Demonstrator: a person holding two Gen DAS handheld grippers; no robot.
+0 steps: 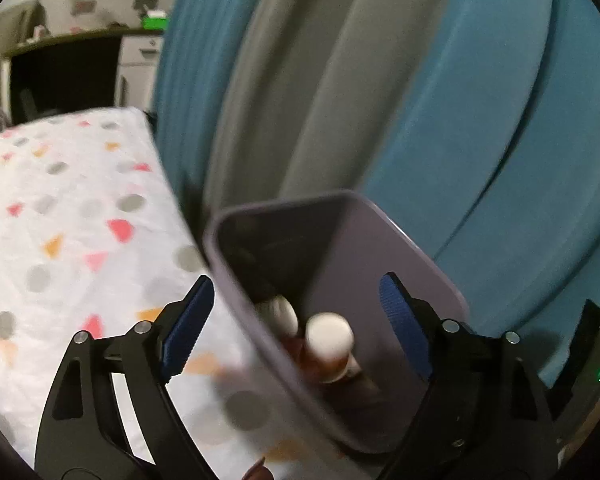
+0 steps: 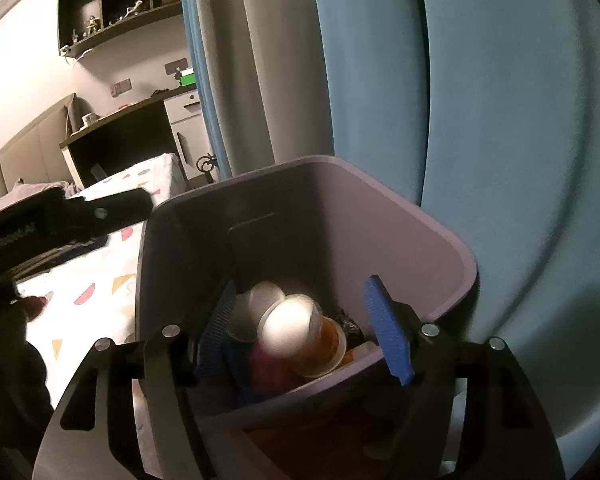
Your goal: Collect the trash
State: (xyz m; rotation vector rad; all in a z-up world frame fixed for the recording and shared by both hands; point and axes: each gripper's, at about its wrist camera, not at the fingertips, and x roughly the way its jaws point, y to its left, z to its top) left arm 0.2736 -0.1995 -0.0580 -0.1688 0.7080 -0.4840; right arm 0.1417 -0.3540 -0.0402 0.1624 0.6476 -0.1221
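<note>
The tall purple plastic bin stood beside the bed with the white spotted sheet, in front of the blue and grey curtains. Inside it lay the trash: a white-capped brown plastic bottle, a white paper cup and something dark and crinkly.

The left gripper hung over the bin's left rim. Its jaws were wide open and held nothing. One jaw was over the sheet and the other was over the bin.

The right gripper hung right over the mouth of the bin. Its jaws were open too, and nothing was pinched between them. The bottle looked blurry, so I think it was dropping or rolling.

What could go wrong? The jaws were very close to the rim. If a hand pulled back crookedly, a jaw could hook the rim and tip the bin. Then the trash would spill onto the floor. The two grippers were also near each other, so they could bump. Lifting straight up seemed safest.
</note>
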